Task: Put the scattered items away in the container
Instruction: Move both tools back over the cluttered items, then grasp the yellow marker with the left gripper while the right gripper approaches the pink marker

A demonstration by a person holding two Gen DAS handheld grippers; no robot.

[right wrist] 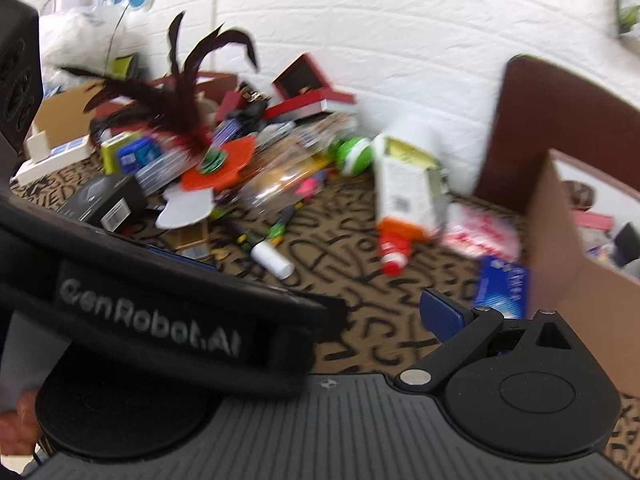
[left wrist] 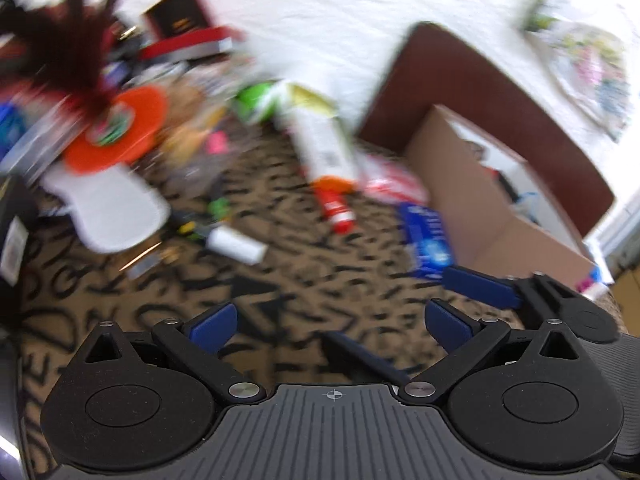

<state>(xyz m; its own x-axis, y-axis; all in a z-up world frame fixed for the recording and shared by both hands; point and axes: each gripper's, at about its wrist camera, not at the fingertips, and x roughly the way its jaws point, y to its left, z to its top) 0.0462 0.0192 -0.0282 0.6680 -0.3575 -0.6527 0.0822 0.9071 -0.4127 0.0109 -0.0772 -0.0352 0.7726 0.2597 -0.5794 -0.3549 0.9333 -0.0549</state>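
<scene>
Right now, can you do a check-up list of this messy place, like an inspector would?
Surface: tan cloth with black letters, mostly covered along the far side.
Job's things: cardboard box at right, already holding items; white carton with orange end, white tube and blue packet lie loose on the cloth.
Clutter: heap at left with orange disc and dark feathers, red boxes, green ball.
Grippers: left gripper jaws apart, empty; right gripper only partly seen, its state unclear.
Cables: nothing seen.
Surroundings: white wall, brown chair back behind the box.
</scene>
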